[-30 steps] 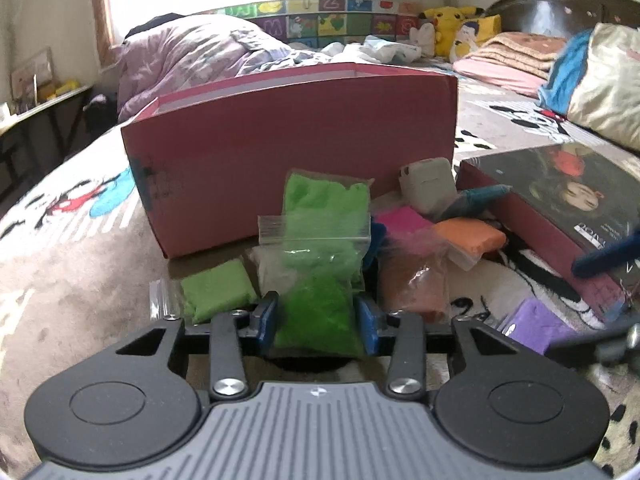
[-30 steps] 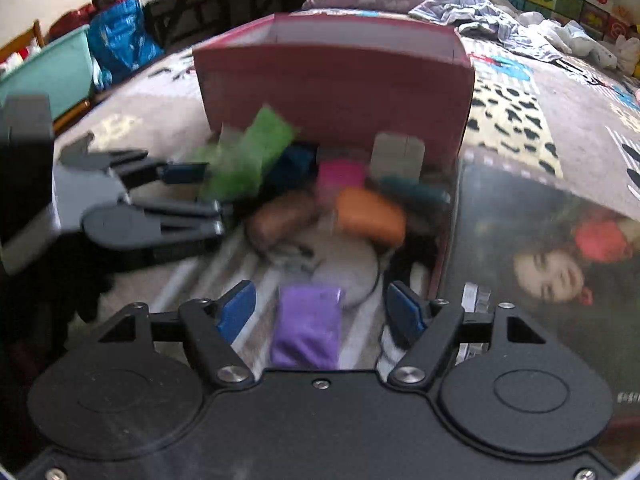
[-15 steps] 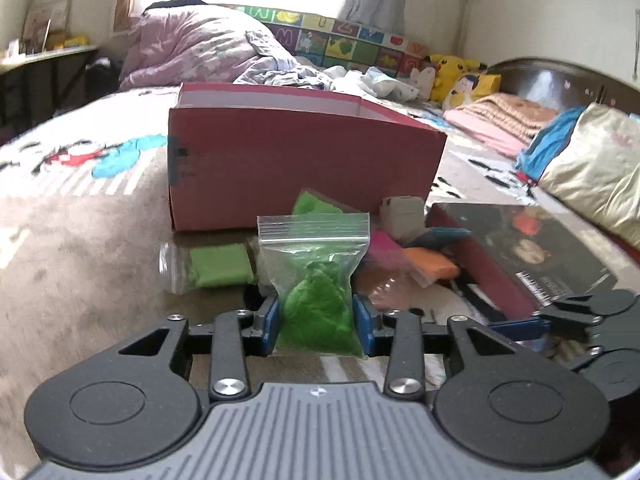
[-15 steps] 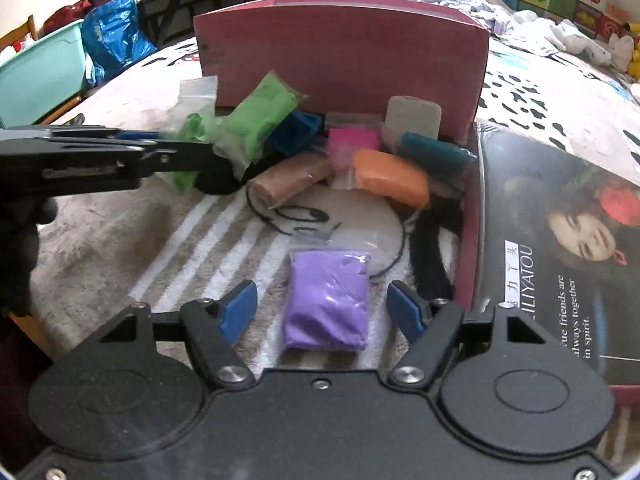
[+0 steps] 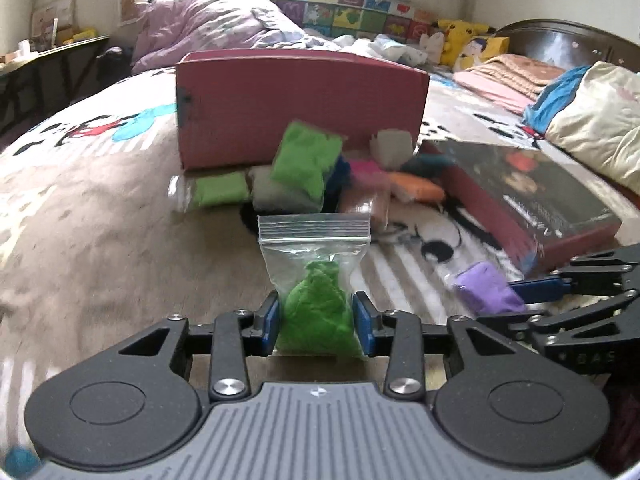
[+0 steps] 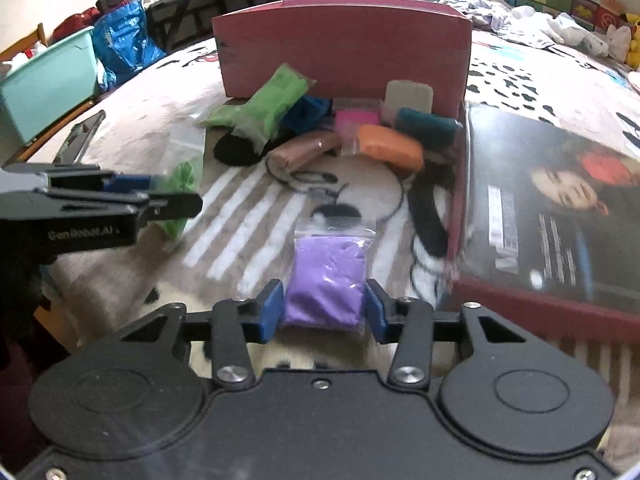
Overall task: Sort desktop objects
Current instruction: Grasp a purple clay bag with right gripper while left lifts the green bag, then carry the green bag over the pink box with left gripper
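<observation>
My left gripper (image 5: 316, 322) is shut on a clear zip bag of green clay (image 5: 314, 300), held upright above the bedspread; the right wrist view shows that bag (image 6: 184, 176) at the left. My right gripper (image 6: 323, 314) is closing on a bag of purple clay (image 6: 326, 276) that lies on the bedspread, its blue pads (image 6: 272, 312) against the bag's sides. Farther back, a pile of clay bags, among them green (image 6: 264, 108), orange (image 6: 388, 148), brown and pink, lies in front of a red cardboard box (image 6: 340, 48).
A flat dark box with a printed portrait (image 6: 560, 200) lies to the right of the pile. Black cord loops (image 6: 320, 184) lie on the patterned bedspread. A teal bin (image 6: 48, 80) and a blue bag stand off the bed at the left. Pillows and bedding lie behind.
My left gripper drew back from the pile with the green bag, and the red box now looks farther off. My right gripper moved down over the purple bag and its jaws narrowed onto it.
</observation>
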